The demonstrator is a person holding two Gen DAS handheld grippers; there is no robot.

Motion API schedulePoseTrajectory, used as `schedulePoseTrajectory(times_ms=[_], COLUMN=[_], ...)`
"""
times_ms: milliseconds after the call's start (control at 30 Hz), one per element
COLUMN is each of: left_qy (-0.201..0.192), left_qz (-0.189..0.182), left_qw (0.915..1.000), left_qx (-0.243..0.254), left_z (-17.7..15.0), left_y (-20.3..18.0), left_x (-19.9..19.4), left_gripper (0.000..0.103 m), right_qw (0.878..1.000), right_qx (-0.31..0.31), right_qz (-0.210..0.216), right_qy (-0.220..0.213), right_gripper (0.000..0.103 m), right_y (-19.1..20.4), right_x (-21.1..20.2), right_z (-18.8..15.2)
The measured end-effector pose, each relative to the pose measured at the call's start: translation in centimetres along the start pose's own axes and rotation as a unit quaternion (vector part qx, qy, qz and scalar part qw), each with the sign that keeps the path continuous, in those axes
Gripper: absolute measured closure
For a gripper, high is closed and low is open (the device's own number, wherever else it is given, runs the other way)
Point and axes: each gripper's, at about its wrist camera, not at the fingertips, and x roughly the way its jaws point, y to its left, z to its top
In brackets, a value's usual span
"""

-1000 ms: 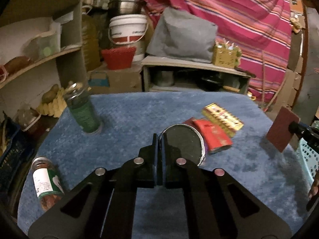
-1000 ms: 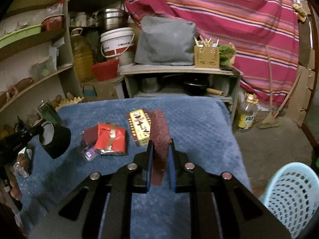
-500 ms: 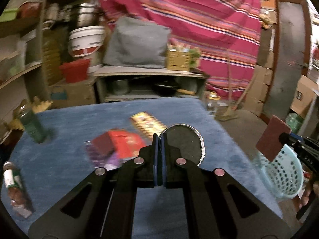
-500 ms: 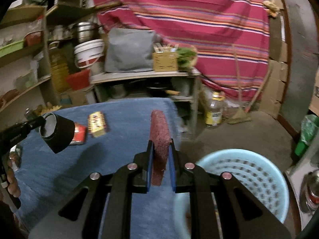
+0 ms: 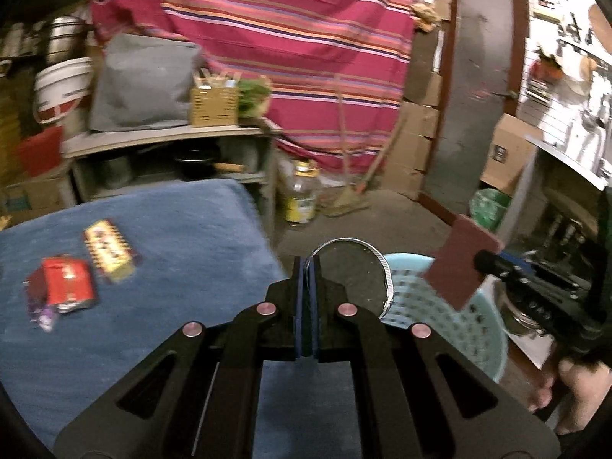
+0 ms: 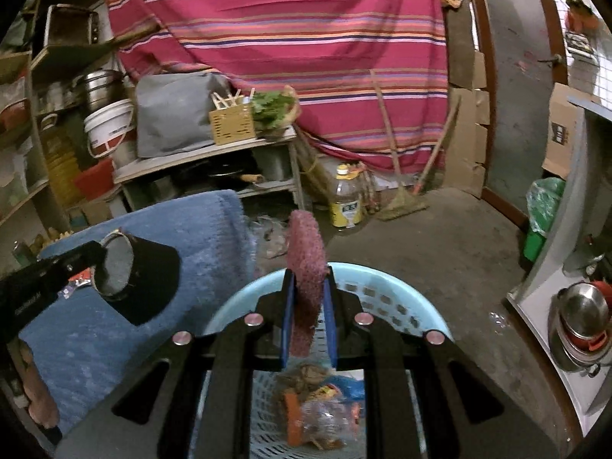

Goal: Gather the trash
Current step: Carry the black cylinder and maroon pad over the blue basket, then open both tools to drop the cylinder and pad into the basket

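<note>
Holding a maroon pad [image 6: 304,267] on edge above the basket [image 6: 386,294], the right gripper [image 6: 308,329] is clamped and placed to drop it in; the left gripper [image 5: 305,306] pinches a black can [image 5: 354,279] beside the rim, wrappers [image 5: 69,287] waiting on the table [image 5: 172,237].

A striped red cloth [image 6: 306,38] is hung across the far wall. Below it, a grey cushion [image 6: 172,114] and a woven box [image 6: 232,124] are set on a low shelf [image 6: 206,157]. A yellow-labelled bottle [image 6: 346,202] is stood on the floor beside a broom [image 6: 401,191].
</note>
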Motion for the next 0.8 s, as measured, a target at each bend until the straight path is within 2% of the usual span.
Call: schedulePoseTrajectory(times_ms=[133, 333, 533, 667, 700, 767, 800], left_qy=[-0.001, 0.015, 0.030, 0.044, 0.045, 0.047, 0.044], left_qz=[-0.025, -0.046, -0.035, -0.022, -0.018, -0.010, -0.001], left_qw=[0.9996, 0.9987, 0.9982, 0.9981, 0.9982, 0.9984, 0.9986], left_qx=[0.015, 0.019, 0.037, 0.037, 0.037, 0.032, 0.029], left_z=[-0.2, -0.8, -1.9, -2.3, -2.3, -2.2, -2.2], left_y=[-3.7, -6.5, -8.4, -7.9, -7.7, -7.0, -6.5], left_x=[0.7, 2.8, 4.9, 5.7, 5.8, 5.7, 5.5], left_gripper=[0.101, 0.101, 0.101, 0.099, 0.097, 0.073, 0.066], right_qw=[1.000, 0.999, 0.999, 0.999, 0.999, 0.999, 0.999], right_qx=[0.003, 0.013, 0.023, 0.023, 0.022, 0.019, 0.017], right_qz=[-0.014, -0.034, -0.046, -0.045, -0.044, -0.042, -0.041], right_qy=[0.003, 0.010, 0.016, 0.021, 0.022, 0.022, 0.022], right_gripper=[0.088, 0.088, 0.088, 0.088, 0.088, 0.088, 0.088], right_y=[-1.6, -4.3, -6.2, -6.2, -6.1, -5.7, -5.4], right_x=[0.1, -0.2, -0.6, -0.4, -0.4, -0.4, -0.2], right_z=[-0.3, -1.0, -1.6, -1.6, -1.6, -1.7, -1.6])
